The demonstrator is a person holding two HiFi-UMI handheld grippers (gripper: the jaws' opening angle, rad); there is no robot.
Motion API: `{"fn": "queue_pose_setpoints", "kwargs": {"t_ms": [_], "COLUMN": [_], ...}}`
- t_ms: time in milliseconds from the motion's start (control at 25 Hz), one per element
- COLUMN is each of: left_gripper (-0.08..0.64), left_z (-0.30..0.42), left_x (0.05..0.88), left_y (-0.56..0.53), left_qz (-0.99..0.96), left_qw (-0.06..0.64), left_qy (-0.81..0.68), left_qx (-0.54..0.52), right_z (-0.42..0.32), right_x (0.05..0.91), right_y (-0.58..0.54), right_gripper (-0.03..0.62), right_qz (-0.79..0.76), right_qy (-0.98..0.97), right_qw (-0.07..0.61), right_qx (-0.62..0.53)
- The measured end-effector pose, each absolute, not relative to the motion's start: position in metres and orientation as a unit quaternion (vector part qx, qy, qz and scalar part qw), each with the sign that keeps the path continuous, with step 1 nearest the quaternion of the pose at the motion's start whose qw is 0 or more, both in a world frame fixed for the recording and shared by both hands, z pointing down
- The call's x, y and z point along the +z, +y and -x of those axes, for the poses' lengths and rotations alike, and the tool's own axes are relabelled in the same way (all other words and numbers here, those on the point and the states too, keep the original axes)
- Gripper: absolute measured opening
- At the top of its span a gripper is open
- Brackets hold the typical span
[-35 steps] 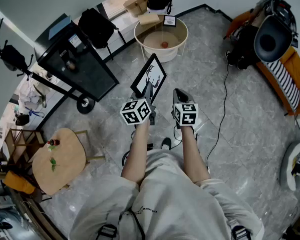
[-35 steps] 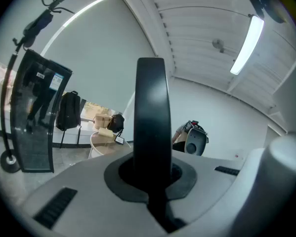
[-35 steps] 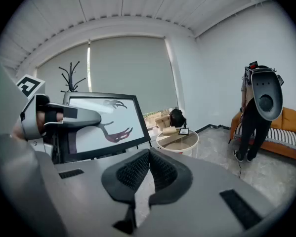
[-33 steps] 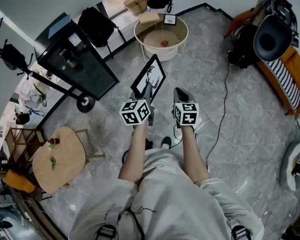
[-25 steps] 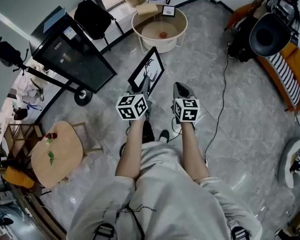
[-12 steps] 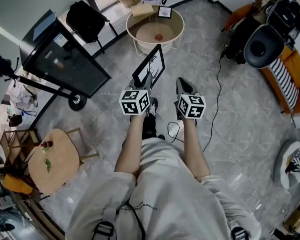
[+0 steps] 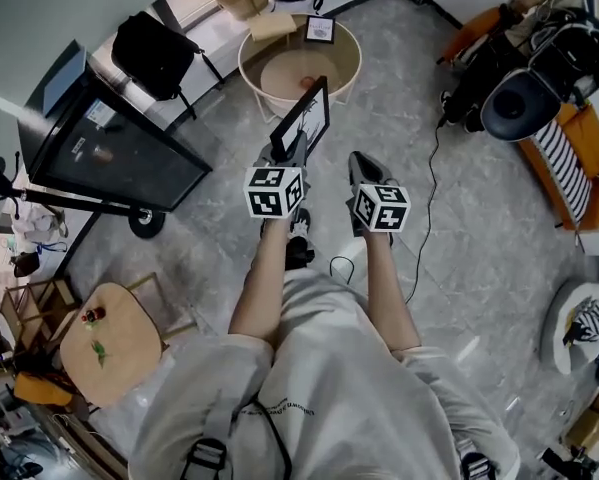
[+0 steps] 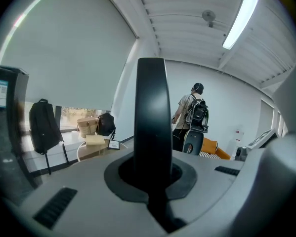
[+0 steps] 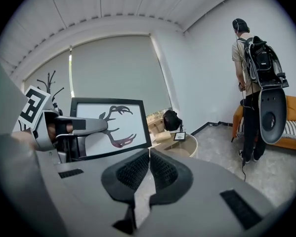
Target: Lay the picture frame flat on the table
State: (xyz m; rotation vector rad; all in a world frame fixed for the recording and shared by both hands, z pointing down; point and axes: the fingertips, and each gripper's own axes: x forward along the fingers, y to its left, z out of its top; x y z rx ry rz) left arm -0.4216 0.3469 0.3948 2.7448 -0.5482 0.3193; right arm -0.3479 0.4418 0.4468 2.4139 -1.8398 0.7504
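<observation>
Picture frame: the black-rimmed picture frame (image 7: 304, 120), with a white sheet and a dark antler drawing, is standing upright in the air at upper centre of the head view, off the floor and not yet on anything.
Left gripper: the left gripper (image 7: 283, 154) is clamping the frame's lower edge. Its own view is showing the black rim (image 8: 152, 127) edge-on, squeezed between the closed jaws.
Right gripper: the right gripper (image 7: 358, 165) is hanging just beside it to the right, with its jaws pressed together on nothing. Its own view is looking across at the drawn face (image 9: 110, 125).
Surface: the round pale wooden surface with a raised rim (image 7: 274, 73) is sitting directly above the frame in the head view. The frame's top corner is overlapping its near rim.
Already on it: a small red thing (image 7: 304, 84), a little framed card (image 7: 319, 30) and a flat pale box (image 7: 274, 25).
Key relation: the frame is pointing straight out from the left gripper toward the surface. Its long side is running from lower left to upper right, and its face is turning toward the right gripper. The left hand is the one carrying it, and the right is merely near.
Next move, I'd judge: reaching over the rim and tipping the face down or up until it is lying flat.
Risk: the raised rim and the red thing are crowding the near landing spot.
</observation>
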Motion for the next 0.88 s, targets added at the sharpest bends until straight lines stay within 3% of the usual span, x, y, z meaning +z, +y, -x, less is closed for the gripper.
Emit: {"fn": "queue_pose_setpoints", "kwargs": {"t_ms": [880], "left_gripper": [0.027], "left_z": [0.293], "left_x": [0.410], "left_y": [0.172], "left_qz": [-0.965], "left_qw": [0.187], "left_qy": [-0.138], "left_qx": [0.117], "right_z": [0.223], "right_x": [0.456], "right_y": [0.299], "right_gripper": [0.035], "right_qz": [-0.805], "right_qy": [-0.538], "right_qw": [0.008], "right_qx": [0.251]}}
